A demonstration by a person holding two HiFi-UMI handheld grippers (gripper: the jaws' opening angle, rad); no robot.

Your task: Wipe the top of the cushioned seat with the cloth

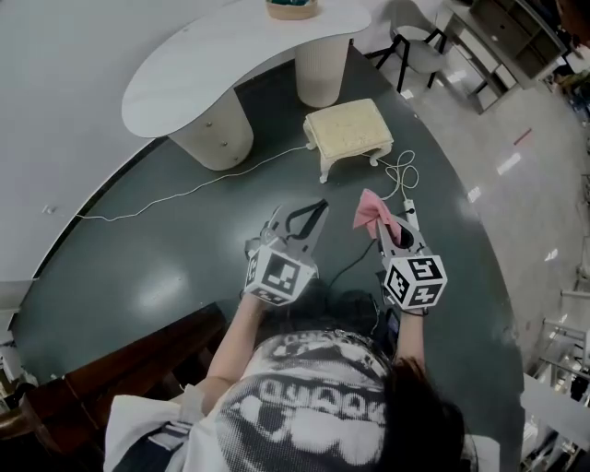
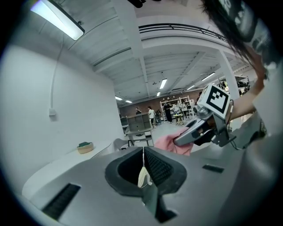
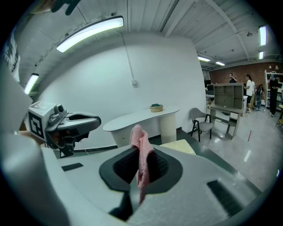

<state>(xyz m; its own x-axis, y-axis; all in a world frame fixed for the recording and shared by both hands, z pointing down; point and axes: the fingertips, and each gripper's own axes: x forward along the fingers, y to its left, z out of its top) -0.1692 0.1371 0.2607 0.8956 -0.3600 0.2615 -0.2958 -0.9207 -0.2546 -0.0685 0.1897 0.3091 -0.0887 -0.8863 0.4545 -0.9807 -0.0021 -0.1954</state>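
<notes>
The cushioned seat (image 1: 348,129) is a small cream footstool on the dark floor ahead of me; its top also shows in the right gripper view (image 3: 177,145). A pink cloth (image 1: 371,210) hangs from my right gripper (image 1: 383,221), whose jaws are shut on it (image 3: 141,152). The cloth is in the air, short of the seat and to its near right. My left gripper (image 1: 322,205) is beside it on the left, jaws shut with only a thin seam between them (image 2: 143,154) and nothing held. The cloth (image 2: 166,142) also appears in the left gripper view.
A white curved table (image 1: 230,46) on two round pedestals stands behind the seat, with a bowl (image 1: 291,8) on it. A white cable (image 1: 184,189) runs across the floor to the seat's near side. A chair (image 1: 419,41) stands far right; dark wooden furniture (image 1: 138,359) lies near left.
</notes>
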